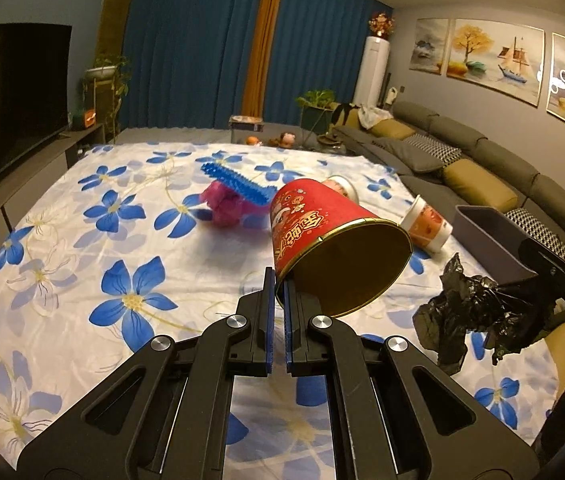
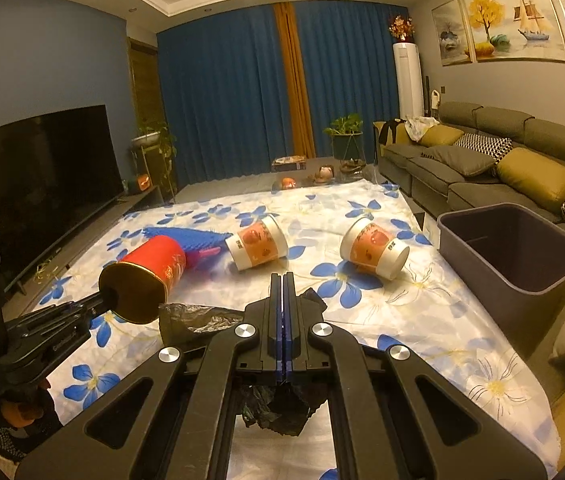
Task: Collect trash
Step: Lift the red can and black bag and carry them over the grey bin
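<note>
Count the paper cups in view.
3: a red cup pinched in the left gripper; two white cups lying on the flowered sheet. Others may be hidden.

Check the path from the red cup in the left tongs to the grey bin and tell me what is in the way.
The red cup hangs lifted, pinched by its rim in the left tongs. Toward the grey bin, the right tongs holding the black bag sit between. Two white cups lie low on the floral cloth.

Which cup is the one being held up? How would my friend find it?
Look at the big flowered sheet on the floor. Above its left side, the left tongs pinch a cup by its rim. It is the red cup with a gold inside; the two other cups lie down, white and orange.
</note>
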